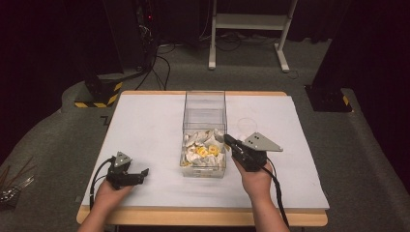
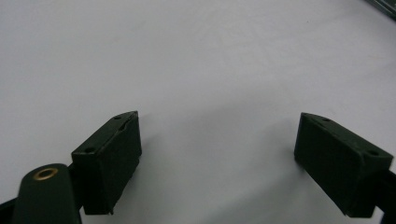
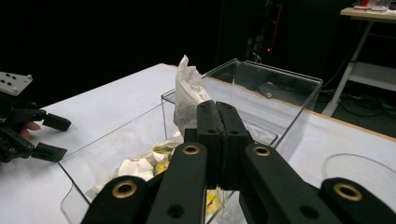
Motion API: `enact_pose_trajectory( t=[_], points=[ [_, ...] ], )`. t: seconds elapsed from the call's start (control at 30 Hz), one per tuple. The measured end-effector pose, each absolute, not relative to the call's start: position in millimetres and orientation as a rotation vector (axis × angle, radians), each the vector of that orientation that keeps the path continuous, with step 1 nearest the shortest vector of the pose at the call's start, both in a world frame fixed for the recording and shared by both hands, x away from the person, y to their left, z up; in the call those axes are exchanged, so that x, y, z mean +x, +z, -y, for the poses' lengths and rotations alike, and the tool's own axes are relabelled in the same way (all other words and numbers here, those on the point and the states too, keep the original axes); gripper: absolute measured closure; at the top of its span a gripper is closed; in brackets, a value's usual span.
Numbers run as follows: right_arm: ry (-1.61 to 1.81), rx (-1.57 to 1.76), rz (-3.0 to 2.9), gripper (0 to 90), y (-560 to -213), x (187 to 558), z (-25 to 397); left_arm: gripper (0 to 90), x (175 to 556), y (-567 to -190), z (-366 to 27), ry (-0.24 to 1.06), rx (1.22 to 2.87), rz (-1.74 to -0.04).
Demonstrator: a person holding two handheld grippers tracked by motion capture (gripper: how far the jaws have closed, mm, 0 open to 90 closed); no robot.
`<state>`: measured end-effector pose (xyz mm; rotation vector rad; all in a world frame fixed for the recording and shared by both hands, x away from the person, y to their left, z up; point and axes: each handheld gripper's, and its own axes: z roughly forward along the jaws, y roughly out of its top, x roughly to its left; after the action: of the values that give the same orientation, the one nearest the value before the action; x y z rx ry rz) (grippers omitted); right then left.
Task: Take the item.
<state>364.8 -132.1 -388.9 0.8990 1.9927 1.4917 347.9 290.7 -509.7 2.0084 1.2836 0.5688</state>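
Observation:
A clear plastic box [image 1: 204, 99] stands mid-table, split into two compartments. The near one holds several white and yellow packets [image 1: 203, 151], seen close in the right gripper view [image 3: 135, 165]; the far one looks empty. My right gripper [image 1: 227, 140] hovers over the near compartment's right edge, shut [image 3: 217, 112] on a crumpled white packet [image 3: 189, 95] that sticks up above its jaws. My left gripper [image 1: 144, 173] rests low on the white table at the front left, open, with bare tabletop between its jaws [image 2: 217, 149]. It also appears far left in the right gripper view [image 3: 51, 135].
A clear round dish [image 1: 246, 123] lies on the white tabletop [image 1: 145, 125] just right of the box, also in the right gripper view [image 3: 359, 172]. Beyond the table are a white stand [image 1: 249, 21], cables and dark equipment on the floor.

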Motion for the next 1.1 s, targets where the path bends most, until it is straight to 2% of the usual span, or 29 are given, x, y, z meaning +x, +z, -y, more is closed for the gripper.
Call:
enact_pose_trajectory(
  t=[1.1],
  points=[
    [1.450, 1.018, -1.883, 89.7, -389, 373, 173, 15.1, 348, -510, -291, 0.566, 2.009, -1.283]
  ],
)
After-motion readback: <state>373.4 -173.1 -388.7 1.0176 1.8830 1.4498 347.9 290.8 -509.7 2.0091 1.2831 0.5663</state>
